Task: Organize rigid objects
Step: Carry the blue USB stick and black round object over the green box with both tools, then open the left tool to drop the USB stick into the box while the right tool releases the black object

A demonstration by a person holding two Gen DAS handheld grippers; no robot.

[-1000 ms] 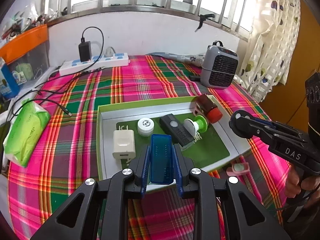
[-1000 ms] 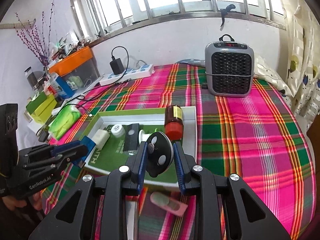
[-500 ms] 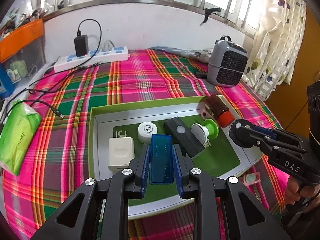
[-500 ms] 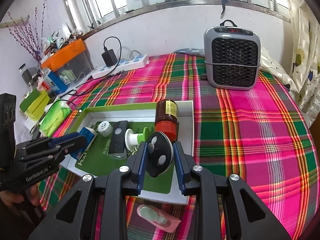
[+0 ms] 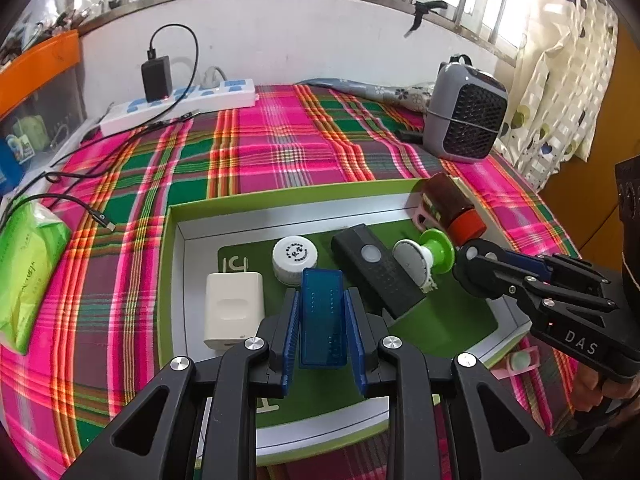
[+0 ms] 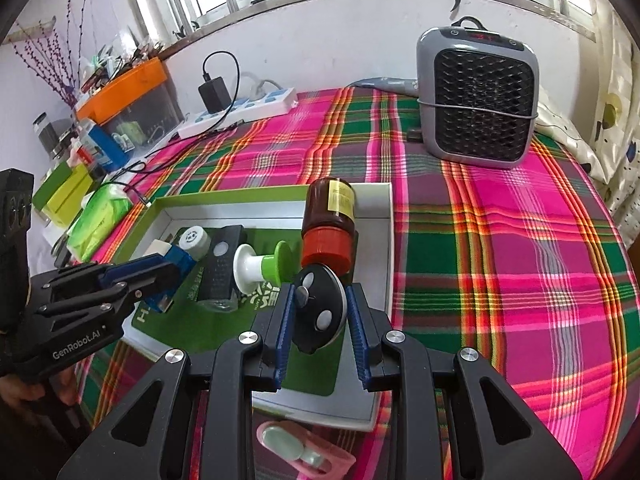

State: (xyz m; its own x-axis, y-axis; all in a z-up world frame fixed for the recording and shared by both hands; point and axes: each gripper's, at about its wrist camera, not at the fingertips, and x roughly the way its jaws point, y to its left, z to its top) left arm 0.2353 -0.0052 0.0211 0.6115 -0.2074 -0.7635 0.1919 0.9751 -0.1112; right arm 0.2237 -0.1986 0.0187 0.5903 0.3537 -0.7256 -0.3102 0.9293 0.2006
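Observation:
A green-rimmed tray (image 5: 280, 206) (image 6: 224, 200) lies on the plaid cloth. In it are a white charger (image 5: 234, 308), a white cap (image 5: 295, 254), a black rectangular device (image 5: 376, 272), a green and white suction knob (image 5: 424, 250) (image 6: 260, 266) and a brown bottle with a red cap (image 5: 450, 204) (image 6: 330, 224). My left gripper (image 5: 322, 316) (image 6: 160, 276) is shut on a blue plastic case (image 5: 322, 316) above the tray's near side. My right gripper (image 6: 320, 312) (image 5: 468, 268) is shut on a black round device (image 6: 320, 312) above the tray's right part.
A grey heater (image 6: 478, 100) stands at the back right. A power strip with a black adapter (image 5: 180, 100) and cables lie at the back left. A green tissue pack (image 5: 24, 264) lies left of the tray. A pink contact-lens case (image 6: 304, 452) lies in front of it.
Both grippers have moved forward over the tray with their objects still held. The tray and the things in it now appear closer.

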